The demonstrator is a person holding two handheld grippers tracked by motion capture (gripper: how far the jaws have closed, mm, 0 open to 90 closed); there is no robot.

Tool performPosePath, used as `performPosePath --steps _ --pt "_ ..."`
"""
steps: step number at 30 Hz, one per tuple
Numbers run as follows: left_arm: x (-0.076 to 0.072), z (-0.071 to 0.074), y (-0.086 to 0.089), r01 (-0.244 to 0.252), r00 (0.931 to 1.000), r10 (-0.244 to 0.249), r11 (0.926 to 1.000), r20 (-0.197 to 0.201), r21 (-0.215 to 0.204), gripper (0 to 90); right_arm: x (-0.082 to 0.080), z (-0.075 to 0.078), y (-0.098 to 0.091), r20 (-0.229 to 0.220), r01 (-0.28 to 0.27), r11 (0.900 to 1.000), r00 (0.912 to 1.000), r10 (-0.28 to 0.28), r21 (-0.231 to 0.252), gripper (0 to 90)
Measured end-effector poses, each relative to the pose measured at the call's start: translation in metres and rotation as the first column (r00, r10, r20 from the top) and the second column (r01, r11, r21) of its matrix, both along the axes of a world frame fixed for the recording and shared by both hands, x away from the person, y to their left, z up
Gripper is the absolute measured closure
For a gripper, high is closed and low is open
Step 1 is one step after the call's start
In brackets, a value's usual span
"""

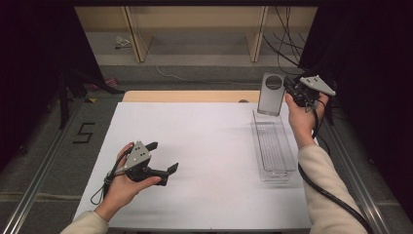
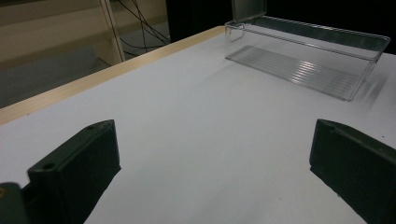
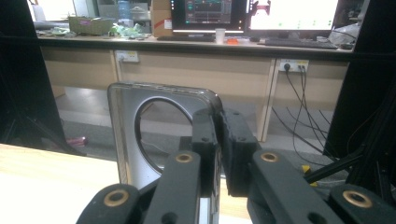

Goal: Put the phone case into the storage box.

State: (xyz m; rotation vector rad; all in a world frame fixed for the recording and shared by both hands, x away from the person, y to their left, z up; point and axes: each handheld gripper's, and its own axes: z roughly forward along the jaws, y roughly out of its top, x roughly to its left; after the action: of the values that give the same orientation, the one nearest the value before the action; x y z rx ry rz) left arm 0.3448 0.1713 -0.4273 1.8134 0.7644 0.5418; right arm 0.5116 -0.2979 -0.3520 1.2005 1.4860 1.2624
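Phone case (image 1: 271, 94) pinched upright in right gripper (image 1: 288, 89) above clear tray (image 1: 275, 146) at one o'clock, ready for lowering; left gripper (image 1: 164, 157) idle, jaws wide.

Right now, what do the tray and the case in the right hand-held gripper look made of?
Tray: clear hard plastic, glossy; the table shows through its ribbed floor. Case: likely soft grey translucent plastic or silicone with a round cutout, pinched at its edge by the right hand-held gripper.

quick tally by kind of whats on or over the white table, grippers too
grippers: 2, left gripper open and empty, right gripper shut on the phone case
phone case: 1, held upright above the tray's far end
clear plastic tray: 1
total: 4
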Motion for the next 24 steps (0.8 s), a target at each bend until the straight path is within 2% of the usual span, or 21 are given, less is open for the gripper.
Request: performPosePath --steps 24 --pt "-0.0001 0.0002 0.0001 -0.001 1.0 0.001 1.0 0.001 0.0 1.1 0.0037 -0.0053 -0.0003 -0.016 -0.006 1.0 0.9999 0.006 -0.006 85.1"
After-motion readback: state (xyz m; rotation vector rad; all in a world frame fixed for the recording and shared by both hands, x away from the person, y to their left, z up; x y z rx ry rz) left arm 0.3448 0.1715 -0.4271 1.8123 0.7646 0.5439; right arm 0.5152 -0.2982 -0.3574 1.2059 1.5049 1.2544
